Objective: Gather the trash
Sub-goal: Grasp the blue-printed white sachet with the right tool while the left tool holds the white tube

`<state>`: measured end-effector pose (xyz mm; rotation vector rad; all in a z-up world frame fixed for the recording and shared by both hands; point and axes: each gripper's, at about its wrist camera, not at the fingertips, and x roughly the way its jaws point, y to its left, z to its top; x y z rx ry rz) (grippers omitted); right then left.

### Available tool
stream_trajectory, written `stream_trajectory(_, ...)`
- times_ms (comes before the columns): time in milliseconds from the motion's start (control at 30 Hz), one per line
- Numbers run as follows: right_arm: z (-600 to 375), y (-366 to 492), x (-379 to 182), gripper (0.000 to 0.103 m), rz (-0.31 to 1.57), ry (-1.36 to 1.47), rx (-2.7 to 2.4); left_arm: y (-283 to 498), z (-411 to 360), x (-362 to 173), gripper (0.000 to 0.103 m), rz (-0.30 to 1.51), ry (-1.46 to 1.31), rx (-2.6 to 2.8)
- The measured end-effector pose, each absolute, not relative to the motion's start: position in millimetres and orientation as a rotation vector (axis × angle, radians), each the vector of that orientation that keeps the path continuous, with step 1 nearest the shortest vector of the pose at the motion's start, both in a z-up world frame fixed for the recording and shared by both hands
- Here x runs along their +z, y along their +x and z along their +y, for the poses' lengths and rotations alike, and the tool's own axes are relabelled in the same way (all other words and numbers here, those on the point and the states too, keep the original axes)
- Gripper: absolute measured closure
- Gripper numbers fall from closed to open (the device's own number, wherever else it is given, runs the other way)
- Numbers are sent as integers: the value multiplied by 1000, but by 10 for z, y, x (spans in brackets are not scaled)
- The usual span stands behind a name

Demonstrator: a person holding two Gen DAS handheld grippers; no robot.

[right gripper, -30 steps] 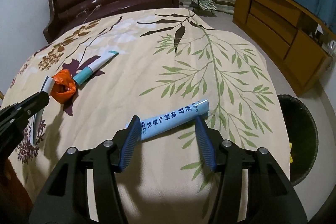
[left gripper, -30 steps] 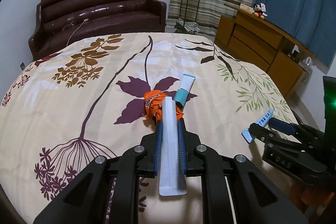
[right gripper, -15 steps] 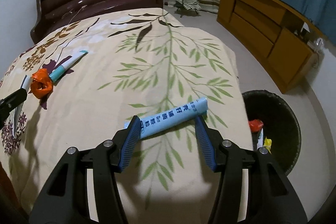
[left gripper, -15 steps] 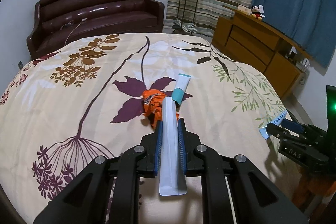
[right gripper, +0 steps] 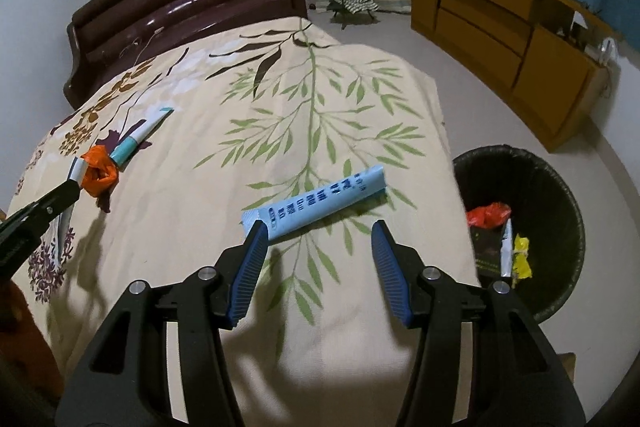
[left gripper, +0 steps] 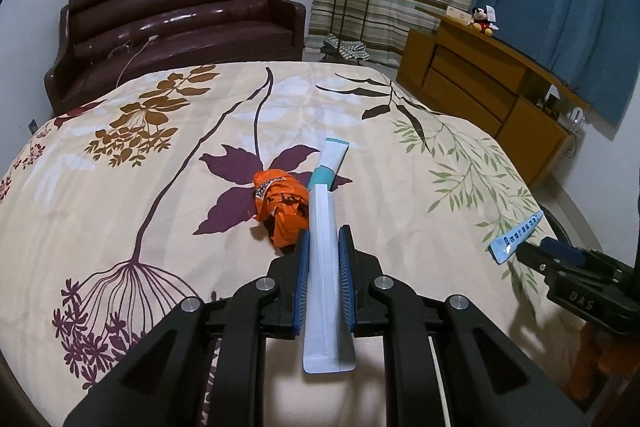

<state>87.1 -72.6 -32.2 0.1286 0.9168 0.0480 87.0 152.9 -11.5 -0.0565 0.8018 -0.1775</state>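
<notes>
The left gripper point(left gripper: 323, 231) is clenched on a flat white strip point(left gripper: 322, 287), a stiff, glossy sachet that runs straight out past its blue ribbed pads toward 12 o'clock. Just beyond the tips, at 11 o'clock, a crumpled orange wrapper point(left gripper: 280, 203) lies on the bed point(left gripper: 120, 207), and a teal tube point(left gripper: 330, 163) with a white body lies touching it at 12 o'clock. The bed cover is cream cloth printed with purple flowers, brown sprays and green leaves. In the right wrist view the right gripper point(right gripper: 316, 223) has its jaws closing with a blue tube point(right gripper: 320, 201) slanted between the tips. The tube is soft, printed with dark characters, and raised off the cover, throwing a shadow on it. Its lower end meets the left pad; contact at the other pad is unclear. At 3 o'clock a round black bin point(right gripper: 560, 187) stands on the floor beside the bed, with red, yellow and white scraps inside. A shiny brown sofa point(left gripper: 180, 23) stands past the bed at 11 o'clock, and a wooden cabinet point(right gripper: 500, 19) at 1 o'clock.
</notes>
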Motion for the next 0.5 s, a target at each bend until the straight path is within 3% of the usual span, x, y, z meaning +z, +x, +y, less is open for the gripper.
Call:
stream_trajectory(367, -620, 1213, -340, 55, 911, 159, 81, 906, 1532, -163, 87, 811, -56, -180)
stream_trajectory(500, -525, 1331, -357, 64, 921, 127, 99, 917, 1536, -171, 87, 813, -58, -178)
